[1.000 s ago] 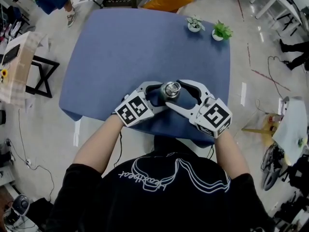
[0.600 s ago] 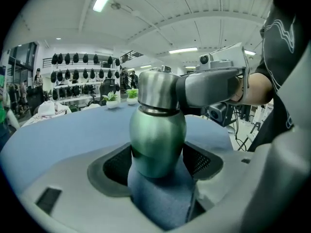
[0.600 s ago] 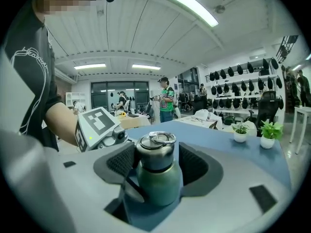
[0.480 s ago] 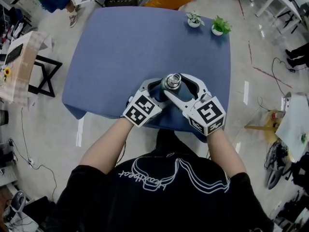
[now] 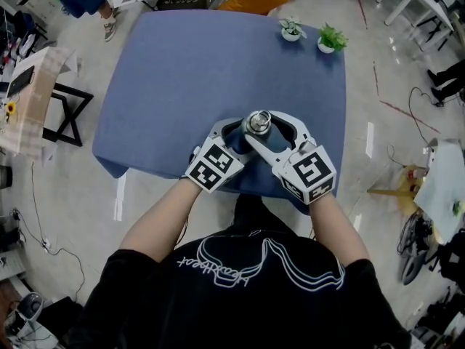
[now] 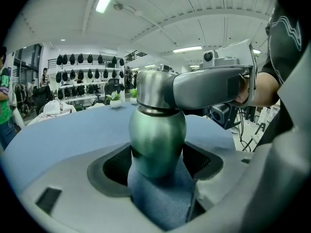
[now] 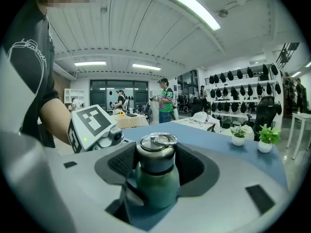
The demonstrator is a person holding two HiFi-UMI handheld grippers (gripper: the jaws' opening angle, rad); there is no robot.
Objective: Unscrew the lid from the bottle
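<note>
Bottle (image 6: 158, 135) stands upright on the blue table (image 5: 182, 71), on the half nearer the person. The rest of the top is bare out to the edges, apart from two potted plants (image 5: 290, 31) well away at the far right corner. Left gripper (image 6: 158, 164) is clamped on the glossy green body. Right gripper (image 7: 155, 165) has its jaws closing round the steel lid (image 7: 155, 152), ring on top, pads right at its sides.
</note>
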